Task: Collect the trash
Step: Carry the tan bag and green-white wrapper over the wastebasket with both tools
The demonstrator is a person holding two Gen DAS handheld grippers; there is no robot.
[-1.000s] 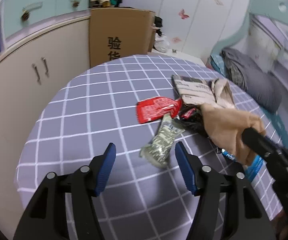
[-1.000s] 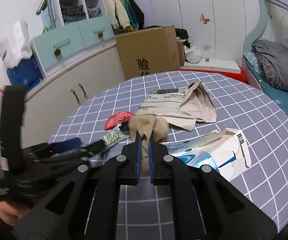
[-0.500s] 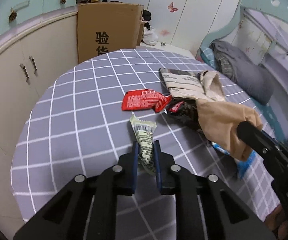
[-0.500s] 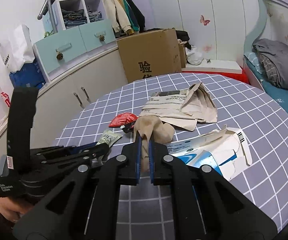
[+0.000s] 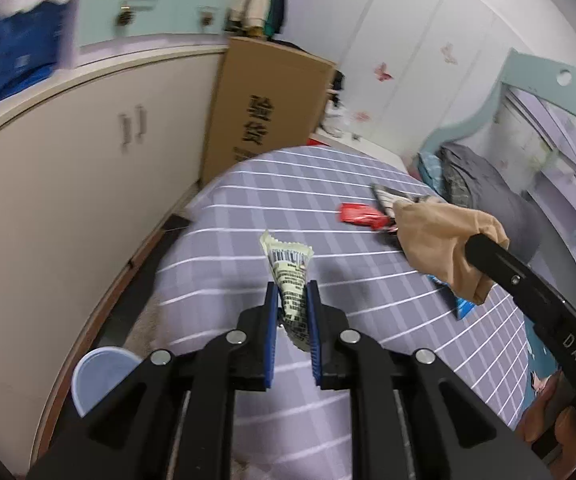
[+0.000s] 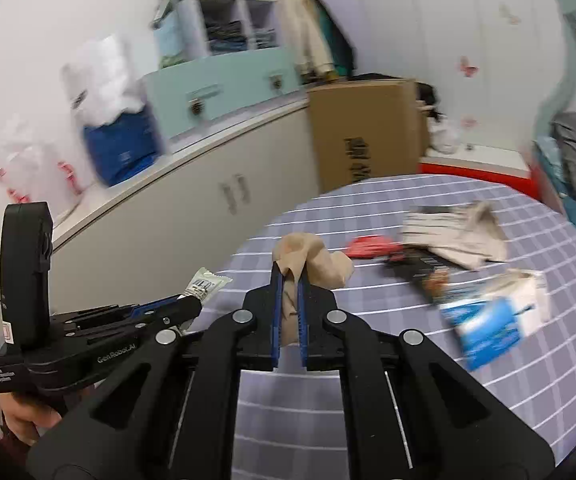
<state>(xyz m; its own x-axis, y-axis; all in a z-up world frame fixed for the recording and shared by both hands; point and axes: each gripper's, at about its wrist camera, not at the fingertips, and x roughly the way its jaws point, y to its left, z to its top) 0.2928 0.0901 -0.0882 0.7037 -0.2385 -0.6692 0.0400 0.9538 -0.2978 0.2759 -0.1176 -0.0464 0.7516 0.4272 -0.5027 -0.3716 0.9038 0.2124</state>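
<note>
While the left gripper point(image 5: 291, 312) clamps its 2 blue pads on the pale green wrapper point(image 5: 289, 276), the wrapper stands up between them, lifted above the near left part of the round table point(image 5: 272, 200) with its grey checked cloth. The right gripper point(image 6: 289, 304) pinches a crumpled tan wad point(image 6: 311, 258), also held off the cloth. On the table farther right lie a red wrapper point(image 6: 369, 246), a dark wrapper point(image 6: 423, 272) just beside it, a beige folded paper bag point(image 6: 455, 232) and a torn blue and white box point(image 6: 495, 316). A pale blue bin point(image 5: 102, 376) shows low at the near left, below the table edge. A cardboard box point(image 5: 266, 108) stands beyond the table.
</note>
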